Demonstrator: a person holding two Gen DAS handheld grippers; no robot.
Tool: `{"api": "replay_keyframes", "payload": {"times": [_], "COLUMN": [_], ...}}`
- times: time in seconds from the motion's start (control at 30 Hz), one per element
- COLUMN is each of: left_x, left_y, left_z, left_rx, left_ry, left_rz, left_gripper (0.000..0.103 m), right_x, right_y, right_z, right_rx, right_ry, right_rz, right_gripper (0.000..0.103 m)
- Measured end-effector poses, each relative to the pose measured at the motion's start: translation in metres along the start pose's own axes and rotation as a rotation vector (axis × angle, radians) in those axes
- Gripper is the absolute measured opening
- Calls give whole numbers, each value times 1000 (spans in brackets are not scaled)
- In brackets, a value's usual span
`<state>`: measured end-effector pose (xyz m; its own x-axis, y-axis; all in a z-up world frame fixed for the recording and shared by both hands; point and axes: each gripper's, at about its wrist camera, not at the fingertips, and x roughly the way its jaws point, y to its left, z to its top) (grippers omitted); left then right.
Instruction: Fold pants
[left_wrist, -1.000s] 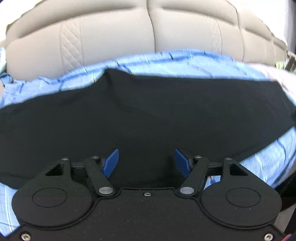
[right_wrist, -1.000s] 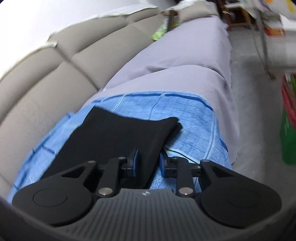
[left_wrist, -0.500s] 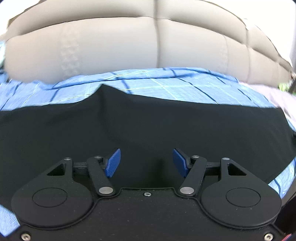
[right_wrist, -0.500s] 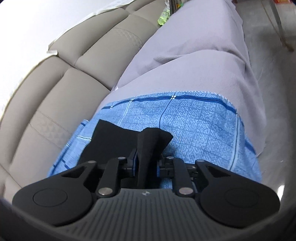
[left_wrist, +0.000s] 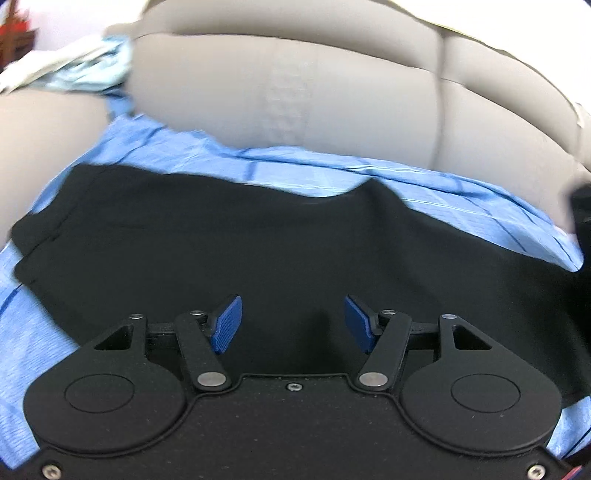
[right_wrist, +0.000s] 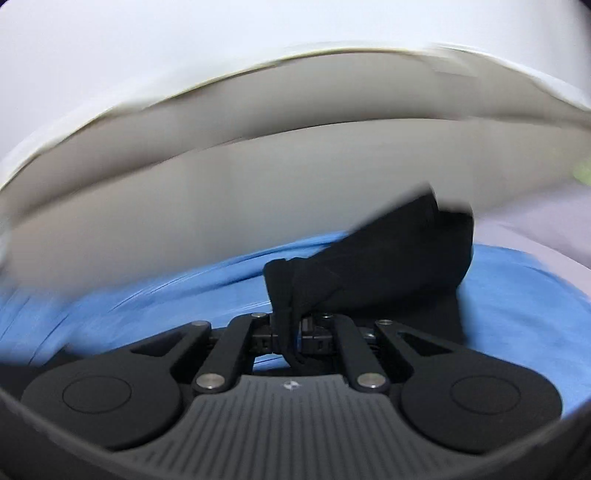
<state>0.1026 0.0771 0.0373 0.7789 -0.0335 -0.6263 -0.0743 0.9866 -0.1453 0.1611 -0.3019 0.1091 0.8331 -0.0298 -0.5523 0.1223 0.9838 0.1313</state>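
Black pants lie spread on a blue checked sheet over the sofa seat. My left gripper is open, its blue pads hovering just over the near edge of the pants, holding nothing. My right gripper is shut on a bunched end of the pants and holds it lifted above the blue sheet; the fabric trails off to the right. The right wrist view is motion-blurred.
The beige sofa backrest rises right behind the sheet; it also fills the right wrist view. Crumpled light cloth lies at the far left. A grey cover lies past the sheet at right.
My right gripper has lifted the gripped pants end and swung left toward the backrest. My left gripper has shifted left along the pants, still open.
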Motion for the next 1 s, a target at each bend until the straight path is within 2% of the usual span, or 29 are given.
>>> {"api": "replay_keyframes", "payload": {"times": [0.03, 0.1, 0.17, 0.2, 0.23, 0.27, 0.3, 0.37, 0.47, 0.53, 0.57, 0.63, 0.7, 0.8, 0.9, 1.0], "left_x": [-2, -8, -13, -15, -18, -20, -22, -21, -26, -27, -28, -28, -28, -28, -22, -13], "left_y": [9, 23, 35, 40, 45, 47, 48, 47, 39, 32, 29, 22, 14, 0, -14, -26], "left_z": [-1, -6, -9, -11, -13, -14, -15, -14, -16, -16, -16, -17, -19, -24, -28, -32], "left_rx": [-14, -24, -29, -34, -39, -43, -45, -47, -68, -96, -107, -131, -143, -124, -96, -100], "left_ry": [1, 3, 1, 2, 2, 1, -1, -4, -3, 12, 20, 41, 60, 77, 102, 133], "left_rz": [7, 21, 31, 30, 25, 17, 7, -12, -87, -166, -199, -276, -329, -347, -327, -319], "left_gripper": [60, 60, 60, 60, 60, 60, 60, 60, 61, 61, 62, 64, 65, 69, 69, 68], "right_x": [8, 18, 24, 24, 21, 16, 8, -8, -31, -43, -48, -64, -78, -91, -100, -99], "right_y": [41, 96, 138, 150, 159, 165, 168, 173, 167, 155, 149, 136, 124, 103, 76, 60], "right_z": [-13, -42, -74, -85, -96, -103, -108, -115, -119, -121, -119, -126, -131, -140, -145, -153], "right_rx": [-69, -164, -252, -276, -294, -308, -330, -385, -388, -352, -341, -335, -332, -295, -231, -259], "right_ry": [37, 112, 170, 186, 196, 191, 174, 151, 144, 141, 134, 119, 102, 82, 47, 35], "right_rz": [96, 221, 274, 291, 318, 345, 366, 392, 400, 406, 404, 395, 376, 285, 123, -92], "right_gripper": [6, 7, 8, 14, 34, 38, 49, 56, 66, 77, 79, 87, 89, 90, 90, 92]}}
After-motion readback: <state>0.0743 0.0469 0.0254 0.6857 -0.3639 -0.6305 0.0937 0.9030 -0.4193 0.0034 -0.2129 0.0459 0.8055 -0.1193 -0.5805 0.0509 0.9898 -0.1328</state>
